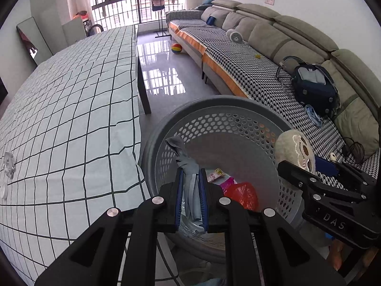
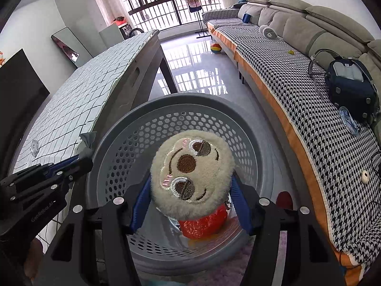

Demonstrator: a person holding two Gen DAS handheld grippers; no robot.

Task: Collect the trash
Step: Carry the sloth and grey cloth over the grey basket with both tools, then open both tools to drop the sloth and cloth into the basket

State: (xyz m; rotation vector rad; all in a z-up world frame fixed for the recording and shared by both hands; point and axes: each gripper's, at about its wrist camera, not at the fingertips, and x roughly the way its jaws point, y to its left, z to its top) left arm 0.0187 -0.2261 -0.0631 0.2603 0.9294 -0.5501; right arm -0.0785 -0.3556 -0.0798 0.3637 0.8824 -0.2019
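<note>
A grey perforated basket (image 1: pixel 238 124) (image 2: pixel 166 119) stands on the floor between table and sofa. My left gripper (image 1: pixel 191 174) is shut on a twisted grey plastic bag (image 1: pixel 183 152) and holds it over the basket's left side. My right gripper (image 2: pixel 190 188) is shut on a round cream plush toy with an embroidered face (image 2: pixel 191 164) (image 1: pixel 295 150), above the basket's opening. In the basket lie a red plastic bag (image 1: pixel 243 193) (image 2: pixel 202 221) and a pink and white wrapper (image 1: pixel 218 175). In the right wrist view the left gripper (image 2: pixel 82 157) shows at the basket's left rim.
A table with a grid-patterned cloth (image 1: pixel 66 119) lies on the left, with crumpled clear scraps (image 1: pixel 8 164) near its edge. A long sofa with a houndstooth cover (image 1: pixel 250 71) runs along the right and carries a dark bag (image 1: pixel 314 85). A coloured ball (image 1: pixel 176 48) rests on the floor.
</note>
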